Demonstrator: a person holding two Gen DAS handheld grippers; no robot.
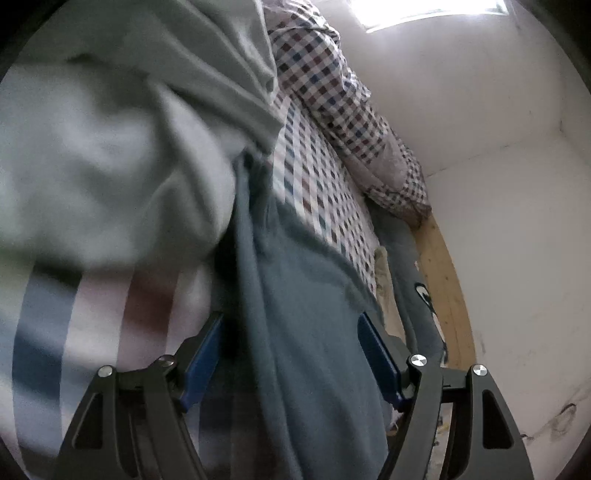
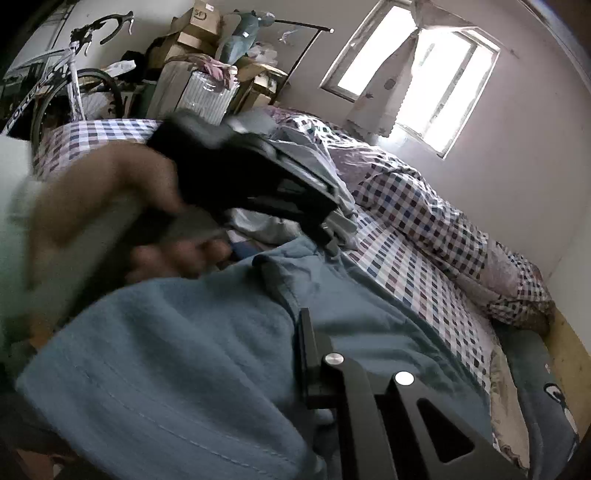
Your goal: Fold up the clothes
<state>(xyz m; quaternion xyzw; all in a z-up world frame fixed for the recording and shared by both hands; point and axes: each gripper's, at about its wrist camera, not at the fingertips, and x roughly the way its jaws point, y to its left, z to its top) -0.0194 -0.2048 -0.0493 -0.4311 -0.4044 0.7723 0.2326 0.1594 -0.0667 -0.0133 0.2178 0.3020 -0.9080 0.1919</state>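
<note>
A blue-grey garment hangs between the spread blue pads of my left gripper, whose jaws stand wide apart around the cloth without pinching it. A pale grey-white garment fills the upper left of the left wrist view. In the right wrist view the same blue-grey garment drapes over the left side of my right gripper; only its right finger shows, pressed against the cloth. The left gripper, held in a hand, is blurred above the cloth.
The bed has a checkered sheet and a bunched checkered quilt along the wall. A wooden bed edge runs on the right. A bicycle, stacked boxes and a window stand beyond.
</note>
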